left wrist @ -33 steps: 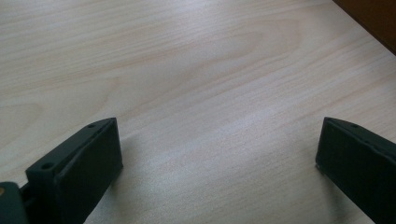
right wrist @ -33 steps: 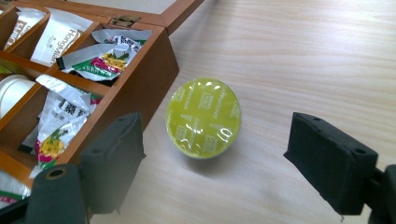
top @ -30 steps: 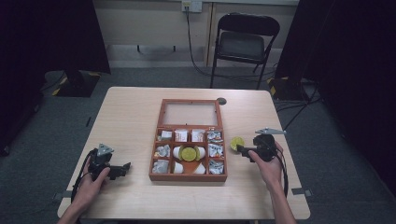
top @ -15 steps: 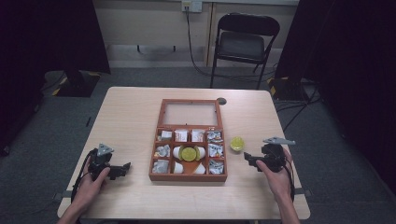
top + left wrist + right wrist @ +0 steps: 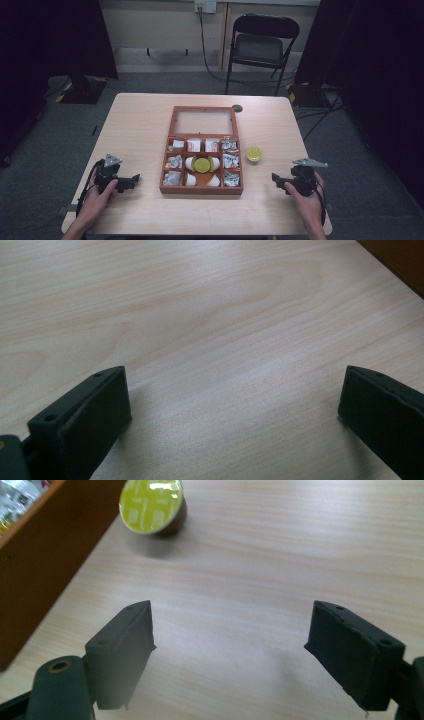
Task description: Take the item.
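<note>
High view, right tool point(image 5: 278, 181) near table point(image 5: 145, 120) edge

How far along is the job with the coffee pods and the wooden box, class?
Done: one yellow-lidded pod stands on the table, just right of the open wooden box and apart from it. In hand: nothing; the right claw is open and empty short of that pod, and the left claw is open over bare table. Left: another yellow pod sits in the box's middle compartment among packets.
</note>
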A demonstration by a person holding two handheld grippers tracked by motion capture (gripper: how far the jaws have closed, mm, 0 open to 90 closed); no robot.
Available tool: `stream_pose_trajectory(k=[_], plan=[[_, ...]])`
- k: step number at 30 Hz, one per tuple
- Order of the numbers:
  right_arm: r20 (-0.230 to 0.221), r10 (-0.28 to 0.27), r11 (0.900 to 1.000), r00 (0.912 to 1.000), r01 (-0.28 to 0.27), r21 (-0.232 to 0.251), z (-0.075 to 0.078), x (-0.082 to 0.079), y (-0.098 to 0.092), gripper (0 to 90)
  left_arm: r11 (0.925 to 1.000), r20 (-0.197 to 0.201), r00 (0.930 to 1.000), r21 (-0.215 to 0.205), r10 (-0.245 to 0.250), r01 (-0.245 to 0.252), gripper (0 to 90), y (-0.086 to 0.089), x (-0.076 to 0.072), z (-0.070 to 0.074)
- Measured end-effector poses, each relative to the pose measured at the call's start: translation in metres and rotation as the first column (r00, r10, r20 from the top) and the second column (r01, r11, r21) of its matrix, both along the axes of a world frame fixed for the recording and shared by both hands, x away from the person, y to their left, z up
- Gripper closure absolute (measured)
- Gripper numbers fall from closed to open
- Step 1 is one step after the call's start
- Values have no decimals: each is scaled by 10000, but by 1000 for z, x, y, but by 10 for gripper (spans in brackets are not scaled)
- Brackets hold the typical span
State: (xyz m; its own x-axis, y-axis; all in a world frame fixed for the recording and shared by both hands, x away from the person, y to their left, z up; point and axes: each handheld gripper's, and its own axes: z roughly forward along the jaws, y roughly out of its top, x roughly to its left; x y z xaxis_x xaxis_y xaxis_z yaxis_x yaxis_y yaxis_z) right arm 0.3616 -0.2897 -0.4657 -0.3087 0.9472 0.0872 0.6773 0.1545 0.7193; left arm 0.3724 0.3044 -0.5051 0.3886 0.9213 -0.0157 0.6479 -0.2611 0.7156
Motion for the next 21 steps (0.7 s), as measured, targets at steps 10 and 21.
stream_pose_trajectory(k=[10,21], plan=[[-210,-347,9932,9992,321,-1122,-27,-5,-5,146,10000,5,10000,-51,18,-18,0,0,0,0],[398,-621,9935,9973,656,-932,-34,-9,-3,109,10000,5,10000,-50,17,-17,0,0,0,0]])
